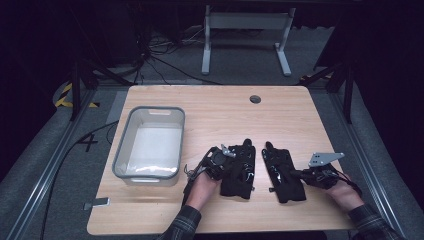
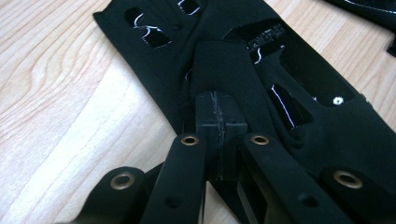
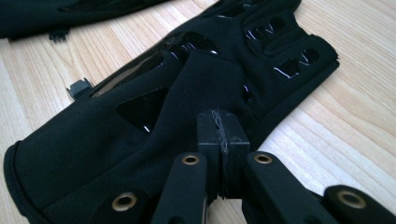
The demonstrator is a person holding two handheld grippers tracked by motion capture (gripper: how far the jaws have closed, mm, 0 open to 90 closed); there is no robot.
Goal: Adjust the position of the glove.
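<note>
Two black gloves lie side by side near the table's front edge. On the left glove [image 1: 240,172] [image 2: 299,93] rests my left gripper [image 1: 232,166] [image 2: 219,105], its jaws pressed together on a raised fold of the glove's thumb. My right gripper [image 1: 296,174] [image 3: 222,126] comes in from the right onto the right glove [image 1: 284,175] [image 3: 140,121]. Its jaws are also together, pinching the thumb fabric near the cuff. Glossy patches with white marks show on both gloves. A corner of the other glove [image 3: 93,9] lies at the top left of the right gripper view.
A grey plastic bin [image 1: 119,150] stands to the left of the gloves, with something pale lying at its bottom. A round cable hole [image 1: 255,99] sits near the table's far edge. A small metal piece [image 1: 96,203] lies at the front left corner.
</note>
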